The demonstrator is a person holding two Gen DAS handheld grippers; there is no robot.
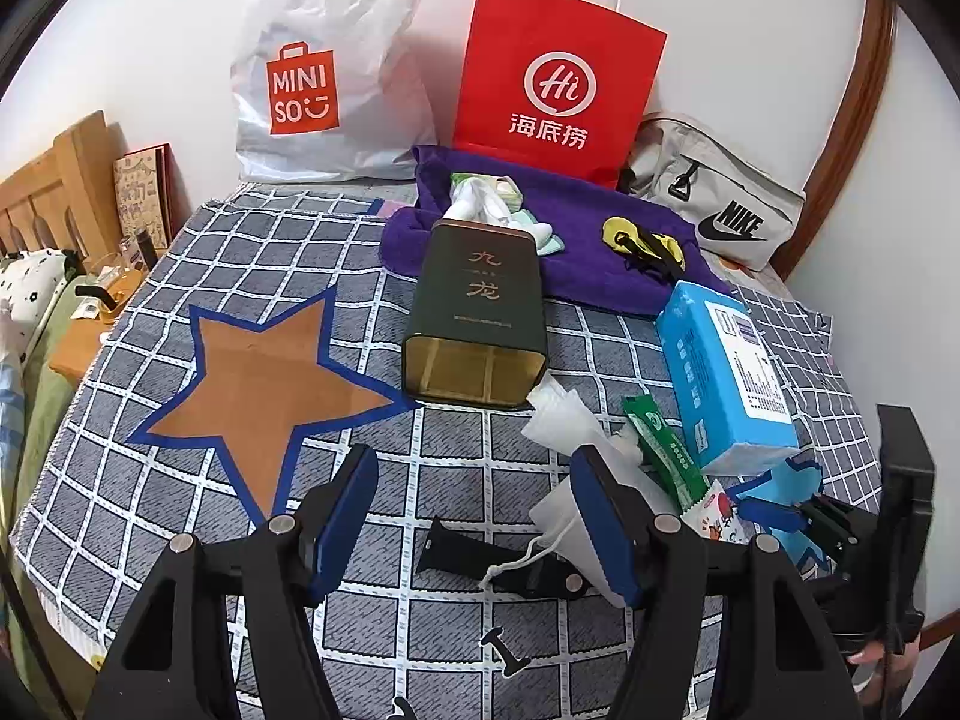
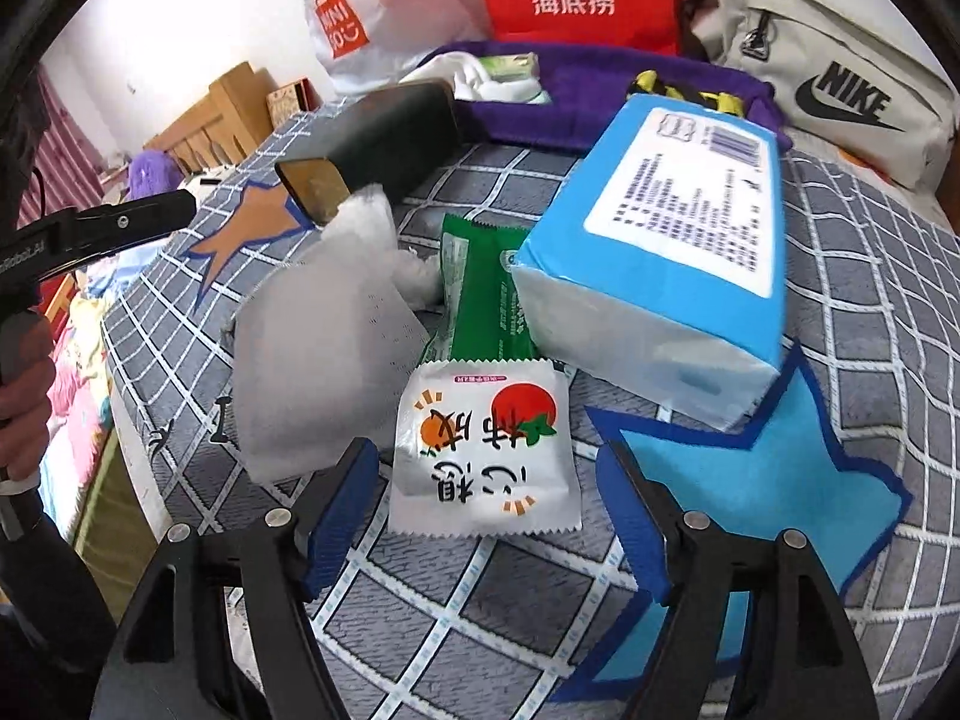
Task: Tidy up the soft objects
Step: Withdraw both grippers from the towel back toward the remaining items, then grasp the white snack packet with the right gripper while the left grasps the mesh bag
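Observation:
My right gripper (image 2: 486, 474) is open around the near end of a white snack packet with a tomato print (image 2: 480, 450), flat on the checked cloth (image 2: 420, 618). Beside it lie a white cloth pouch (image 2: 324, 354), a green packet (image 2: 486, 294) and a blue tissue pack (image 2: 660, 240). My left gripper (image 1: 474, 486) is open and empty above the cloth; the white pouch (image 1: 570, 420) lies just by its right finger. The tissue pack (image 1: 720, 372) and green packet (image 1: 660, 450) lie to its right. The right gripper (image 1: 840, 528) shows at the right edge.
A dark tin (image 1: 480, 324) lies on its side mid-cloth. Behind are a purple towel (image 1: 570, 240) with socks, a Miniso bag (image 1: 324, 66), a red paper bag (image 1: 558, 84) and a Nike bag (image 1: 720, 204). An orange star (image 1: 264, 390) and a blue star (image 2: 750, 516) mark the cloth.

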